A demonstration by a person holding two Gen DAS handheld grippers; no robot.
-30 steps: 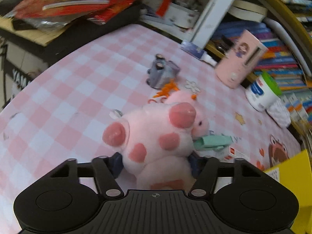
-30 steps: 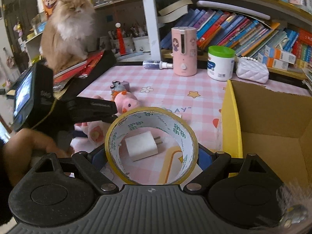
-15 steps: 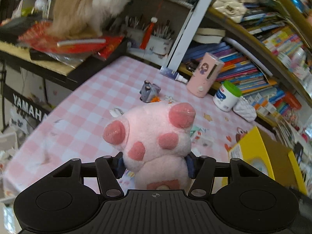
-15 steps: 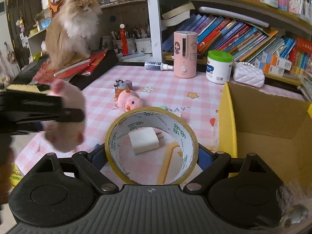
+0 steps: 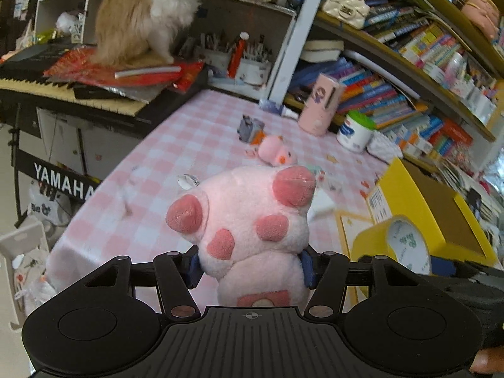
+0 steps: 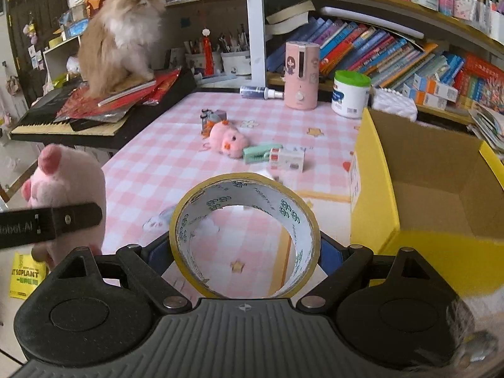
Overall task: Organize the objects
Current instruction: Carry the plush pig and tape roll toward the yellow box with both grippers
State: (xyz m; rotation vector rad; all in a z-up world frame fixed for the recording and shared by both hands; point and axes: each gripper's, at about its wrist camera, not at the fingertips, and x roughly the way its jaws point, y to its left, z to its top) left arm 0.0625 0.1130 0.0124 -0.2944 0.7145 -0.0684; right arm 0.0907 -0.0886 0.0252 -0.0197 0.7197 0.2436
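The left gripper is clamping its fingers on the pink plush toy and holding it in the air above the near edge of the pink checked tabletop. The right gripper is gripping a roll of yellow tape between its fingers, carrying it upright just beside the open yellow cardboard box. A smaller pink plush, a green tube and a small white box are lying on the tabletop, while a fluffy cat is sitting on the keyboard at the left.
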